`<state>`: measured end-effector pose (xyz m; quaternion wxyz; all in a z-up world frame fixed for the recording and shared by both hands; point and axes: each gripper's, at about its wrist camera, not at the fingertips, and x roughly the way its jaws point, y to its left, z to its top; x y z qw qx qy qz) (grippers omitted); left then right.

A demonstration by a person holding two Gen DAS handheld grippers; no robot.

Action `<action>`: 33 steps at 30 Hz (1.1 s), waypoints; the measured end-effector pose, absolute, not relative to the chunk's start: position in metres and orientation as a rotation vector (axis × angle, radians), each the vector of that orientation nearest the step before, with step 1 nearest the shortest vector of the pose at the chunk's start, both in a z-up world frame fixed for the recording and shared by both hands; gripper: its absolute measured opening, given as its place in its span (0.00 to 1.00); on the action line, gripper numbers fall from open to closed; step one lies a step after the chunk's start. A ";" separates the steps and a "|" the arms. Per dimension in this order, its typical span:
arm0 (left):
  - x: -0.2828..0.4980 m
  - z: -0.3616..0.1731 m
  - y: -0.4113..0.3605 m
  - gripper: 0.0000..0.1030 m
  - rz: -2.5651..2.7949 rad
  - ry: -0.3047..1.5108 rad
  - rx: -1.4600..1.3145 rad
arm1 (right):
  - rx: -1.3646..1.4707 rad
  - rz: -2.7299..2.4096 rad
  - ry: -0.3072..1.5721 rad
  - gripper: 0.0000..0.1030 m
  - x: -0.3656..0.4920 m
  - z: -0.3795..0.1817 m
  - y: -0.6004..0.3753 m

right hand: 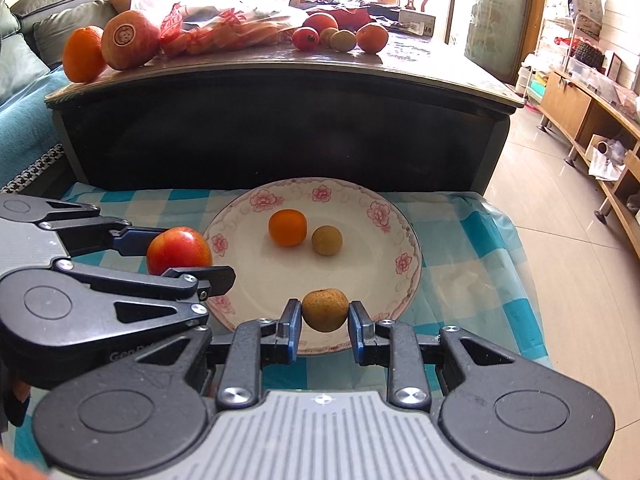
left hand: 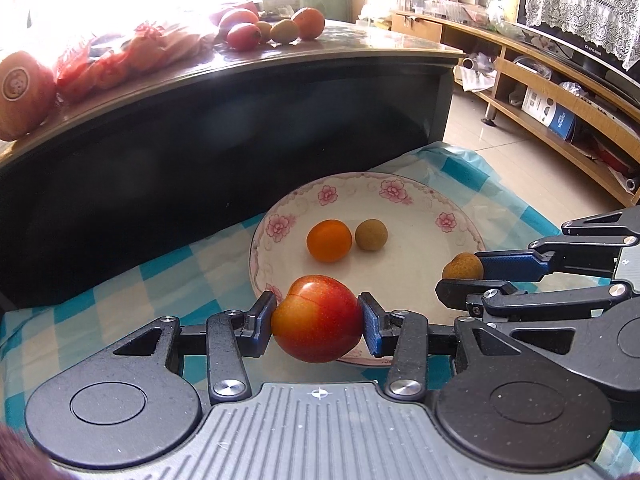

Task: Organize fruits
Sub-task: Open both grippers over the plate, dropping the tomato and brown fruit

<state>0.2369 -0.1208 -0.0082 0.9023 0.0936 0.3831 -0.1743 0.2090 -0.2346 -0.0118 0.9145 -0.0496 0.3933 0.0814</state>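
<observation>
My left gripper (left hand: 318,322) is shut on a red-and-yellow fruit (left hand: 318,318), held over the near rim of a white plate with pink flowers (left hand: 400,192). On the plate lie a small orange fruit (left hand: 329,240) and a small brown round fruit (left hand: 371,234). My right gripper (right hand: 324,320) is shut on another brown round fruit (right hand: 325,309), above the plate's near edge (right hand: 384,216). In the right wrist view the left gripper (right hand: 182,254) with its red fruit (right hand: 179,250) hangs at the plate's left side. The right gripper (left hand: 466,270) shows at the right of the left wrist view.
The plate rests on a blue-and-white checked cloth (right hand: 480,240). Behind it stands a dark table (right hand: 280,120) carrying several oranges and other fruits (right hand: 340,38) and red plastic bags (right hand: 208,28). A wooden shelf unit (right hand: 592,120) lines the tiled floor at the right.
</observation>
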 end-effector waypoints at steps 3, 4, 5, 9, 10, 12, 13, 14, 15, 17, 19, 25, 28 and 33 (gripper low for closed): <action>0.242 -0.012 -0.122 0.51 -0.356 0.802 0.195 | -0.110 0.174 0.814 0.29 0.216 -0.016 -0.236; 0.243 -0.013 -0.122 0.50 -0.356 0.804 0.196 | -0.112 0.175 0.815 0.29 0.218 -0.018 -0.236; 0.245 -0.014 -0.123 0.50 -0.355 0.806 0.197 | -0.112 0.176 0.818 0.29 0.220 -0.020 -0.236; 0.249 -0.018 -0.123 0.50 -0.350 0.815 0.199 | -0.113 0.178 0.823 0.29 0.227 -0.026 -0.237; 0.249 -0.019 -0.123 0.50 -0.348 0.811 0.204 | -0.115 0.179 0.824 0.29 0.228 -0.027 -0.237; 0.250 -0.019 -0.124 0.50 -0.346 0.808 0.212 | -0.116 0.181 0.827 0.29 0.230 -0.029 -0.237; 0.251 -0.019 -0.124 0.50 -0.345 0.809 0.211 | -0.115 0.181 0.828 0.29 0.231 -0.030 -0.237; 0.251 -0.019 -0.124 0.50 -0.345 0.809 0.209 | -0.114 0.181 0.828 0.29 0.232 -0.031 -0.237; 0.251 -0.018 -0.124 0.51 -0.344 0.809 0.207 | -0.114 0.181 0.828 0.29 0.233 -0.031 -0.237; 0.252 -0.018 -0.123 0.51 -0.345 0.810 0.204 | -0.113 0.182 0.827 0.29 0.234 -0.032 -0.237; 0.251 -0.018 -0.123 0.51 -0.344 0.807 0.207 | -0.110 0.181 0.828 0.29 0.235 -0.031 -0.237; 0.251 -0.017 -0.123 0.51 -0.345 0.801 0.209 | -0.112 0.171 0.827 0.29 0.236 -0.032 -0.238; 0.251 -0.015 -0.123 0.51 -0.347 0.798 0.208 | -0.111 0.168 0.826 0.29 0.237 -0.031 -0.238; 0.250 -0.013 -0.124 0.51 -0.347 0.791 0.209 | -0.107 0.160 0.820 0.29 0.237 -0.030 -0.240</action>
